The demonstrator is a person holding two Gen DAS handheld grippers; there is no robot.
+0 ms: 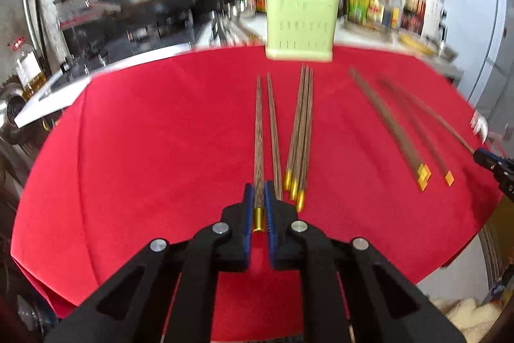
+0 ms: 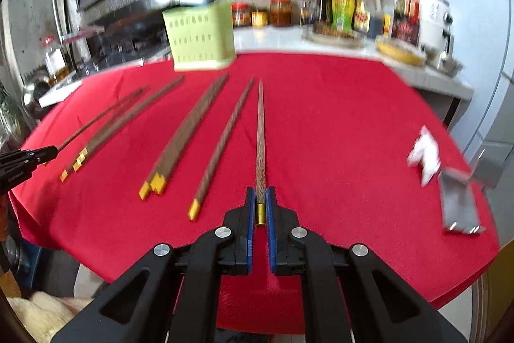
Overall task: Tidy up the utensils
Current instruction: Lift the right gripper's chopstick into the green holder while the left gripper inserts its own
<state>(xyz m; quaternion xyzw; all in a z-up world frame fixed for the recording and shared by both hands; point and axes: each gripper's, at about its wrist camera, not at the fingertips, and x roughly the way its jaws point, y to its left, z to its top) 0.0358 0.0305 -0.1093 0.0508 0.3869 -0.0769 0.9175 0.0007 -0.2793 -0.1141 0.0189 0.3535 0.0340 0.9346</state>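
One chopstick (image 1: 258, 130) clamped per gripper, left (image 1: 259, 198) & right (image 2: 261, 198); green holder (image 1: 300, 21) apparently unfilled, approx. eight chopsticks left on bench (image 1: 160, 134).

Both wrist views angled down, close, sharing red cloth (image 1: 160, 150) (chopsticks)

- The shelf bottles (image 1: 369, 2) are smeared by motion blur; no labels can be read.
- The white scrap (image 2: 424, 155) is blurred beyond identification.
- The far chopsticks (image 1: 385, 124) are streaked, their count left uncertain.
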